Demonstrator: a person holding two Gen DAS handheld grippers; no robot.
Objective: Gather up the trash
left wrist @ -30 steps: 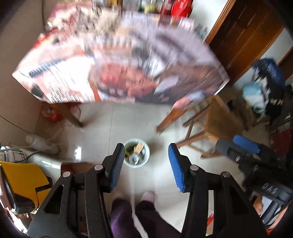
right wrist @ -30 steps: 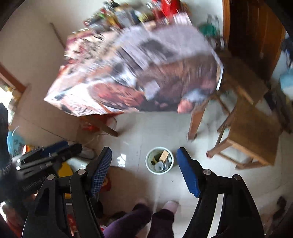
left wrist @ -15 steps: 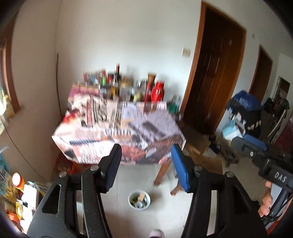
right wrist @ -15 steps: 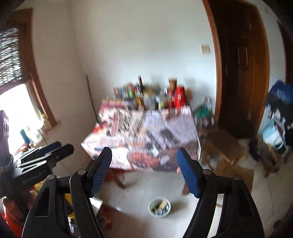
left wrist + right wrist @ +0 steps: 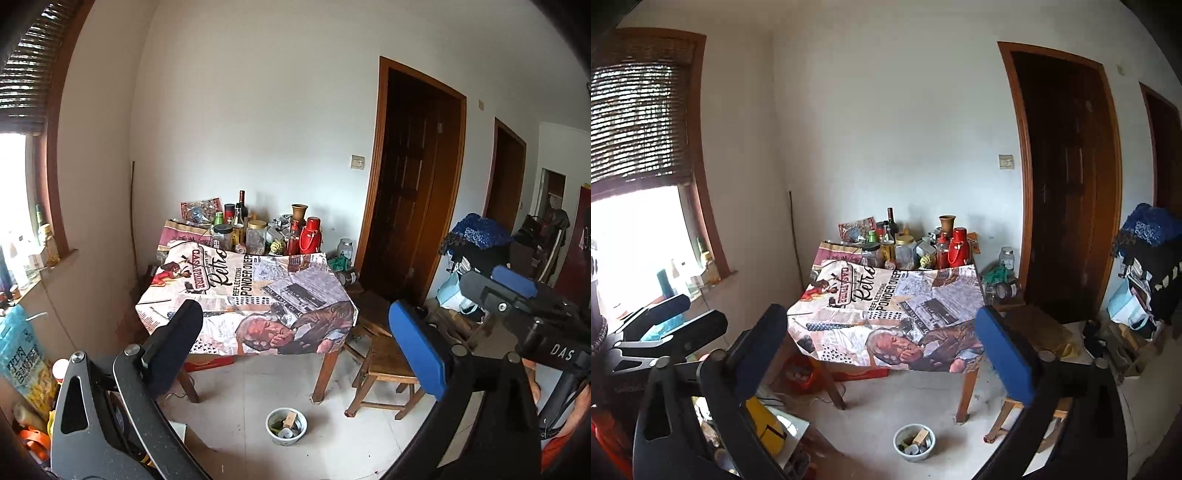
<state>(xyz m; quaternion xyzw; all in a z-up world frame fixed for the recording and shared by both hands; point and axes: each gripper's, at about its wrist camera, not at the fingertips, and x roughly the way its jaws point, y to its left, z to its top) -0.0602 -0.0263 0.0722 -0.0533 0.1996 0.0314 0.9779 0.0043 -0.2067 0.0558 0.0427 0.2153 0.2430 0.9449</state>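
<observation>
holding both tongs up in front of me: my left gripper [image 5: 295, 350] has just spread its jaws wide with nothing between them, and my right gripper [image 5: 882, 350] has just opened the same way, empty too. below and beyond them, on the pale floor, sits a small white bowl [image 5: 286, 426] with bits of trash in it, just in front of the table leg [image 5: 325, 373]. a wooden stool [image 5: 384, 363] stands beside the table [image 5: 251, 291], whose printed cloth is bare up front, with bottles and jars [image 5: 258, 230] crowded at the far edge against the wall
</observation>
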